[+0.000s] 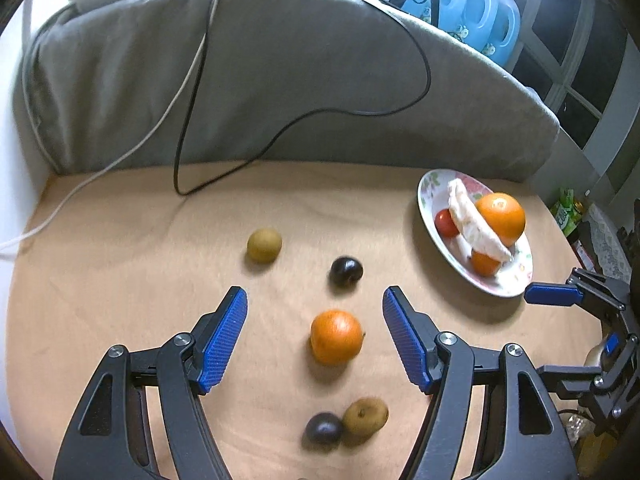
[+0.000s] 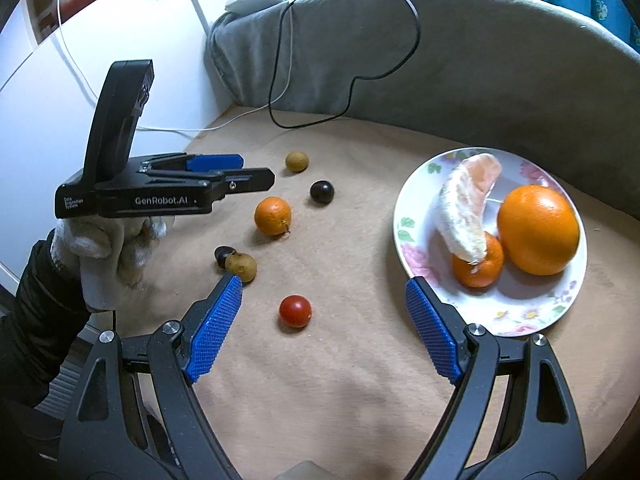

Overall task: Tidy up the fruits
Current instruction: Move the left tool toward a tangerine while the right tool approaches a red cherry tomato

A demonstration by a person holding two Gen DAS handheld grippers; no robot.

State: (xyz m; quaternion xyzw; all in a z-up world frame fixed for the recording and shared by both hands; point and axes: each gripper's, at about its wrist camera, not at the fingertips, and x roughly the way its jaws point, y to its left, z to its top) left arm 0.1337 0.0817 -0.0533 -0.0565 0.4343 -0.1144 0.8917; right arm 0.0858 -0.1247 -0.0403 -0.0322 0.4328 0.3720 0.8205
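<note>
"Fruit lay loose on the tan cloth [image 1: 120, 280]," said Ben. "Where was the left gripper [image 1: 315, 294]?"

"Over the small orange [image 1: 336, 338]," said Mia. "Its blue fingers [image 1: 224, 340] stood wide apart. The small orange sat right between them, but nothing touched it. It held nothing."

"What else was close?"

"A dark round fruit [image 1: 346, 272] sat just past the fingertips. A brown round fruit [image 1: 264, 245] sat past the left finger. Another dark fruit [image 1: 324, 432] and a brown fuzzy fruit [image 1: 366, 416] touched each other, back near the wrist."

"And the right gripper [image 2: 325, 282]?"

"Wide apart too, and holding nothing. A little tomato [image 2: 295, 311] sat on the cloth between its fingers, nearer the left one. The flowered plate [image 2: 400, 216] was just beside its right finger."

"What was on the plate?"

"A big orange [image 2: 538, 230], a smaller orange [image 2: 478, 264] and a peeled citrus wedge [image 2: 460, 208] leaning on it."

"So what could have gone wrong?"

"I think the small orange could have rolled away. One finger might have bumped it first. It could have knocked the dark round fruit too."

"And the tomato?"

"It looked soft. A hard squeeze could have squashed it. It was off to one side, so it could have popped out."

"And the plate?"

"The right finger could have pushed its rim. Then the big orange might have rolled off. The plate looked quite full, so new fruit might not have stayed."
</note>
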